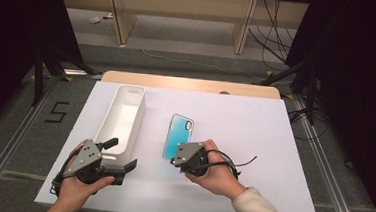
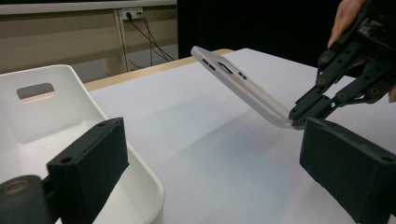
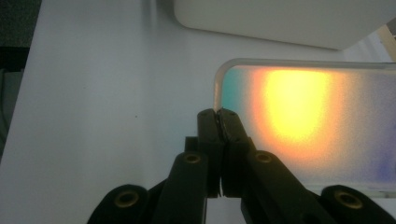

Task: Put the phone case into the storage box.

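A white sheet covers the bench [image 1: 253, 140], and on it a long white bin [image 1: 122, 116] serves as the landmark. Just right of the bin is a phone case [image 1: 178, 135] with a blue back (in the right gripper view its surface glows yellow-orange against teal). The right gripper [image 1: 174, 161], held in the person's right hand [image 1: 218, 176], has its 2 jaws clenched on the case's near edge, close to a corner. Seen in the left gripper view, the case [image 2: 243, 86] is tilted, its far end raised off the bench and its pinched end low. The left gripper [image 1: 122, 154], held in the left hand [image 1: 77, 188], sits at the bin's near end with its jaws released and spread wide; 1 jaw is over the bin's interior, the other outside its wall.
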A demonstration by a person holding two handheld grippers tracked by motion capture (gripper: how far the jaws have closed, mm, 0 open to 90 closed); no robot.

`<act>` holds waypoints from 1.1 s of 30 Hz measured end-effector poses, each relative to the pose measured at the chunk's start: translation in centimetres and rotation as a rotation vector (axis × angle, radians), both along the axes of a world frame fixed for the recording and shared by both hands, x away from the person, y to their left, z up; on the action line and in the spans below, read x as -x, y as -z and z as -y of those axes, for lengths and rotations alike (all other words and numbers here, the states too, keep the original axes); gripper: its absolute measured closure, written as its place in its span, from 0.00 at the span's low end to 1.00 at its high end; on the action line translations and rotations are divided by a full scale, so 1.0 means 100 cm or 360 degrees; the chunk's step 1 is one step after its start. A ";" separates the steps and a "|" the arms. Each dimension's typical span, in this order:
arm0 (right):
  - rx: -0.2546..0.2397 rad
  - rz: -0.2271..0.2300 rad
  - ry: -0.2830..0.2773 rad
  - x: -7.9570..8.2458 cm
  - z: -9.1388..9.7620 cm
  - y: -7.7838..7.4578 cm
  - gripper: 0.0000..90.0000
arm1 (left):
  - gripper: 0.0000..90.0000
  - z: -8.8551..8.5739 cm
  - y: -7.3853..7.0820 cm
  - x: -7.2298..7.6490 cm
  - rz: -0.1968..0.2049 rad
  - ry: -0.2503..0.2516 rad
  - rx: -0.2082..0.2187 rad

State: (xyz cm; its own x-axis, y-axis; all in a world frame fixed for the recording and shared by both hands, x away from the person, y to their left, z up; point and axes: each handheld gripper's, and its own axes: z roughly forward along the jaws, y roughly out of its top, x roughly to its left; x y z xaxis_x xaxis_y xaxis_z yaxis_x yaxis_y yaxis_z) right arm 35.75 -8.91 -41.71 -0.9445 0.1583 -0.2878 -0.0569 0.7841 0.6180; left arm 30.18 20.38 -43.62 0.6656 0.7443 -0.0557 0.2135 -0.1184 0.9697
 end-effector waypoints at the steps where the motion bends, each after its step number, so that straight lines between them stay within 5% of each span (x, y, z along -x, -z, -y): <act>1: -0.0005 0.0009 -0.0001 0.001 0.001 -0.001 1.00 | 0.08 0.000 0.000 0.000 0.0000 0.0001 0.0000; 33: -0.0088 0.0093 -0.0095 0.030 0.022 -0.008 1.00 | 0.08 0.001 0.000 0.000 0.0008 0.0010 -0.0012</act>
State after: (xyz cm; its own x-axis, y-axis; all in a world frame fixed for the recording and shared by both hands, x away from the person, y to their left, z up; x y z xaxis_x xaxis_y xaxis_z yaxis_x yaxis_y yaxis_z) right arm 32.75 -11.14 -40.86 -0.9346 0.1191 -0.3351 -0.1399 0.7430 0.6544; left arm 30.22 20.25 -43.64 0.6703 0.7406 -0.0467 0.2077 -0.1269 0.9699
